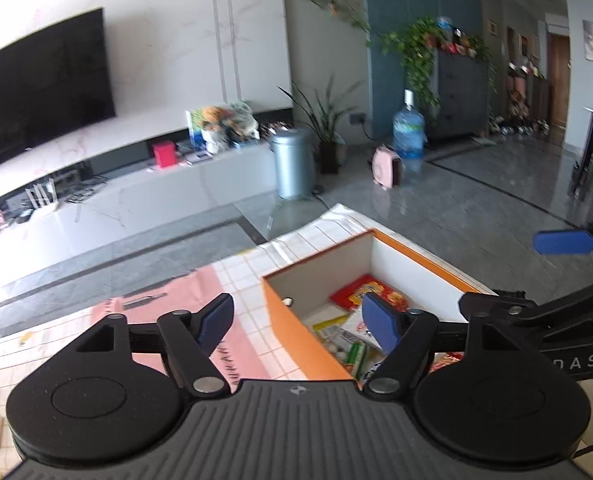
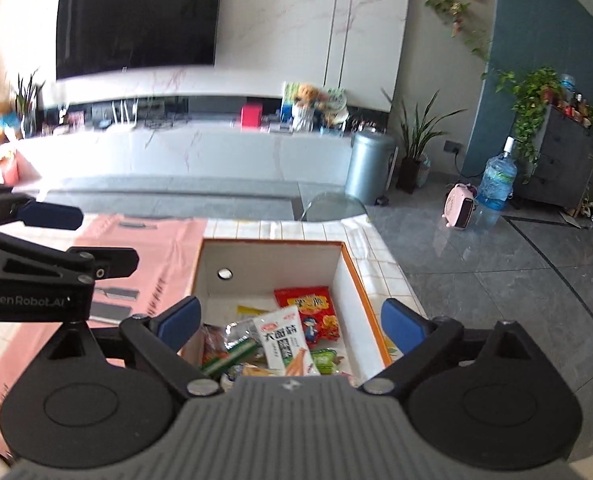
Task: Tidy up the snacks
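Left gripper (image 1: 300, 320) jaws wide apart, empty, right gripper (image 2: 290, 322) likewise, orange box (image 2: 366, 292) of snack packets (image 2: 282, 340) below, pink-checked tablecloth (image 2: 152, 248) beside, grey bin (image 2: 368, 166) beyond.

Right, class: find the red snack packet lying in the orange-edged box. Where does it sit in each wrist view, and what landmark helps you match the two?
Left wrist view: red snack packet lies low and right of centre, partly behind the left gripper's right fingertip.
Right wrist view: red snack packet lies just below centre, against the box's right inner wall.
Shared landmark: the round hole in the orange-edged box's white wall.
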Demonstrator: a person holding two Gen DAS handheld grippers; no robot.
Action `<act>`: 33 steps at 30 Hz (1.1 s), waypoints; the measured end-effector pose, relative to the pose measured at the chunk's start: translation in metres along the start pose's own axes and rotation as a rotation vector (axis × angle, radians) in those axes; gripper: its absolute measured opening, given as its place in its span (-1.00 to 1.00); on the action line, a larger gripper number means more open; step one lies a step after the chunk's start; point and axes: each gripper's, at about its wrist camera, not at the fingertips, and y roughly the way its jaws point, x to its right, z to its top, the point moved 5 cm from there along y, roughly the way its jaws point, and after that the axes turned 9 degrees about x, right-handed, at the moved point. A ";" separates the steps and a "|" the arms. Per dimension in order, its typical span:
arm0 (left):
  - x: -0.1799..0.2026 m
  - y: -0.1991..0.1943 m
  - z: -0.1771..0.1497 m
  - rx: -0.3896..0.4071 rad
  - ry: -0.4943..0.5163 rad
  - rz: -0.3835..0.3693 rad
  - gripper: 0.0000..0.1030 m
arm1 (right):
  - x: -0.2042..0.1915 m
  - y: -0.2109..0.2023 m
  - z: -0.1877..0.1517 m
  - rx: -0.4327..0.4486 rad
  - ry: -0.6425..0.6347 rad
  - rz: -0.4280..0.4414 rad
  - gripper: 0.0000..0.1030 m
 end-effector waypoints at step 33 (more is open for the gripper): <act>-0.039 -0.060 -0.127 -0.153 -0.135 0.172 0.84 | -0.072 -0.052 -0.114 -0.112 0.114 -0.085 0.86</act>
